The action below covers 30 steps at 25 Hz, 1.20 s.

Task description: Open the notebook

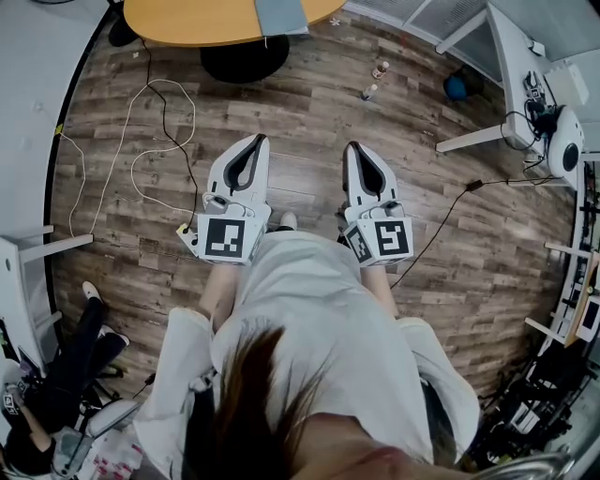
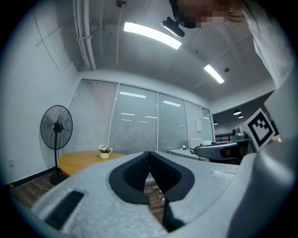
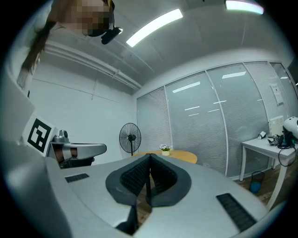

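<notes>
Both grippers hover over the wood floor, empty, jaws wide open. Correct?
No: the jaws are closed, tips together, on the left gripper and right gripper, as each gripper view shows. Both are empty, over the wood floor.

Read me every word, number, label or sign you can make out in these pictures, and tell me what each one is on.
No text is readable in any view.
Sheet on the glass wall: print too small to read.
Marker cubes: black-and-white square patterns only, no letters or numbers.

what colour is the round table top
The table top is orange-tan, clearest in the head view.
</notes>
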Each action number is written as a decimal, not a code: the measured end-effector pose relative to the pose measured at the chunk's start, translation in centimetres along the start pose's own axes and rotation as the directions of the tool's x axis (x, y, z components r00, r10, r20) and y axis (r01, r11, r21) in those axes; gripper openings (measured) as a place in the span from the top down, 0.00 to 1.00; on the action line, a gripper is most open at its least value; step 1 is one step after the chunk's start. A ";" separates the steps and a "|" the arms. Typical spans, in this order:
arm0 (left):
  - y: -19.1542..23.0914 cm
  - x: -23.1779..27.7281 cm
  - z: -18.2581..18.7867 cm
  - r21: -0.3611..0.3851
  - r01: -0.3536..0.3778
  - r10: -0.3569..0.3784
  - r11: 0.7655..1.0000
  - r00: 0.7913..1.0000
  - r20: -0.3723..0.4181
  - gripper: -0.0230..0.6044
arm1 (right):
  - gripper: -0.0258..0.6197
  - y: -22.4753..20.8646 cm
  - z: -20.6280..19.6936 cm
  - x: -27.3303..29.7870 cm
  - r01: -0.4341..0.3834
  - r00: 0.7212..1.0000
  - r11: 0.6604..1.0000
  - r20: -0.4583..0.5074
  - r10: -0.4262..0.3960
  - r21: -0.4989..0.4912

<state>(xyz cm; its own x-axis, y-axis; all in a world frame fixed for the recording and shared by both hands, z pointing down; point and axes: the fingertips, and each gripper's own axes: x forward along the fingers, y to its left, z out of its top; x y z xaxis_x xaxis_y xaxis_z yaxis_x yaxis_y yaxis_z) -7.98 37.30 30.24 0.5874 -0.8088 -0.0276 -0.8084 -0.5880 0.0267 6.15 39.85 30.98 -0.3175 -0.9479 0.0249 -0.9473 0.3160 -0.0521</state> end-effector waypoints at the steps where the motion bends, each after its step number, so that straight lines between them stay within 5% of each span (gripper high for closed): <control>1: -0.3 -0.1 -0.1 0.000 -0.008 0.008 1.000 1.000 -0.001 0.94 | 0.96 -0.2 -0.1 -0.3 -0.004 1.000 1.000 0.000 0.004 0.004; 13: -0.7 2.2 -0.4 -0.018 0.011 -0.010 1.000 1.000 0.017 0.94 | 0.96 -2.8 -1.4 0.2 0.042 0.999 0.999 -0.021 -0.041 0.024; 30: 10.9 13.9 0.1 -0.010 0.062 -0.062 0.998 0.998 0.004 0.93 | 0.96 -6.4 0.7 15.1 0.140 0.990 0.988 0.000 -0.140 0.066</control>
<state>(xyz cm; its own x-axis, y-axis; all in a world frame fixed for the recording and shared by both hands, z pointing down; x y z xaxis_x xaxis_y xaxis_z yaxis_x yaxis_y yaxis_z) -8.65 19.60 30.06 0.6366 -0.7705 -0.0332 -0.7697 -0.6374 0.0348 7.45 23.50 31.01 -0.1815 -0.9829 0.0320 -0.9776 0.1768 -0.1141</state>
